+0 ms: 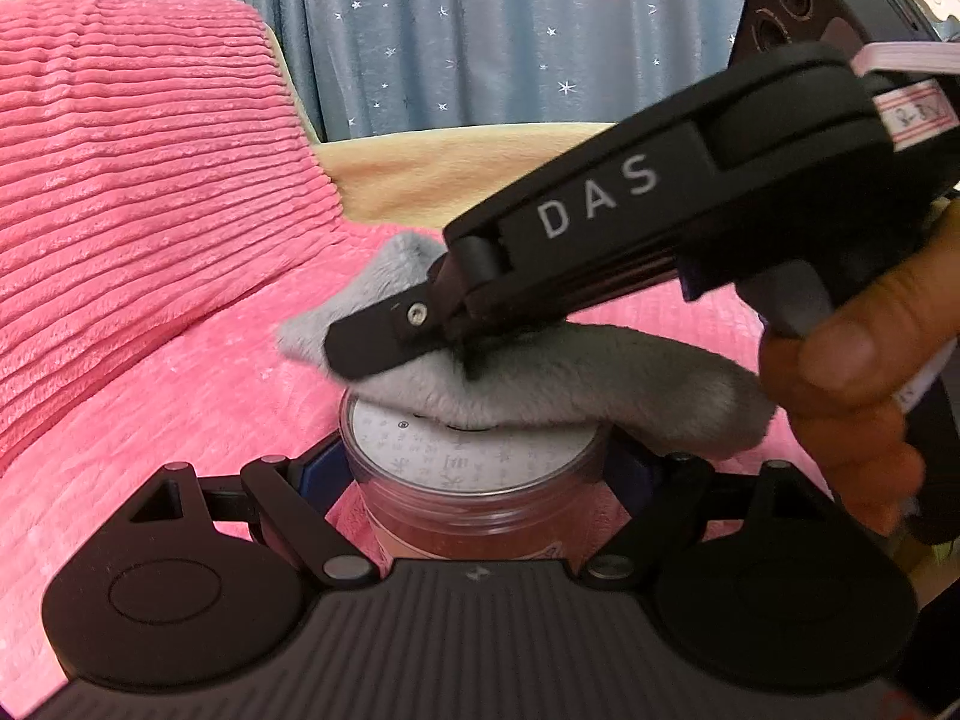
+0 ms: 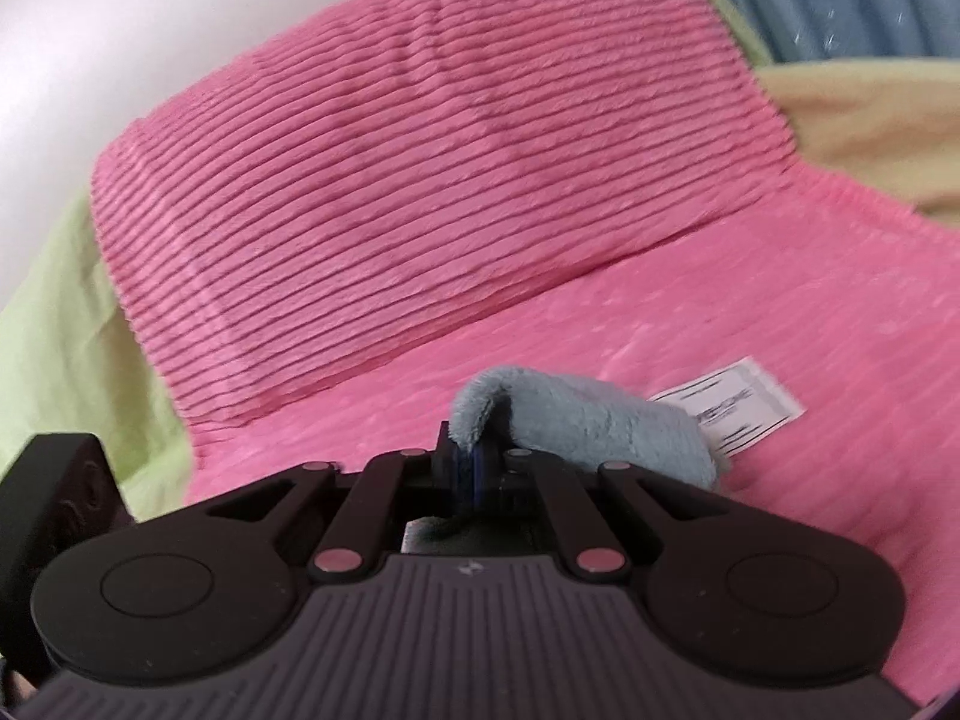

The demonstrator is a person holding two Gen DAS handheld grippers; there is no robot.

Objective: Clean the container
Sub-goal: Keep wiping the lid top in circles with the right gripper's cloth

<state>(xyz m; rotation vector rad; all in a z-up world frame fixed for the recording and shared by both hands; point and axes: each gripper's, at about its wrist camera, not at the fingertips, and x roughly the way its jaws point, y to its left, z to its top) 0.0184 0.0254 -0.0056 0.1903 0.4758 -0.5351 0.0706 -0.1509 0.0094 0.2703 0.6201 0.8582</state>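
In the left wrist view a clear round plastic container (image 1: 480, 498) with a white printed lid stands upright between the fingers of my left gripper (image 1: 474, 474), which is shut on it. My right gripper (image 1: 384, 342) comes in from the upper right, shut on a grey fluffy cloth (image 1: 576, 390), and presses the cloth onto the lid. In the right wrist view the right gripper (image 2: 471, 468) pinches the same cloth (image 2: 576, 414), which folds over to the right; the container is hidden there.
A pink ribbed blanket (image 1: 180, 390) covers the surface, with a pink ribbed cushion (image 2: 420, 150) behind. A white printed tag (image 2: 738, 405) lies on the blanket. A blue star-patterned curtain (image 1: 480, 30) hangs at the back. A hand (image 1: 852, 372) holds the right gripper.
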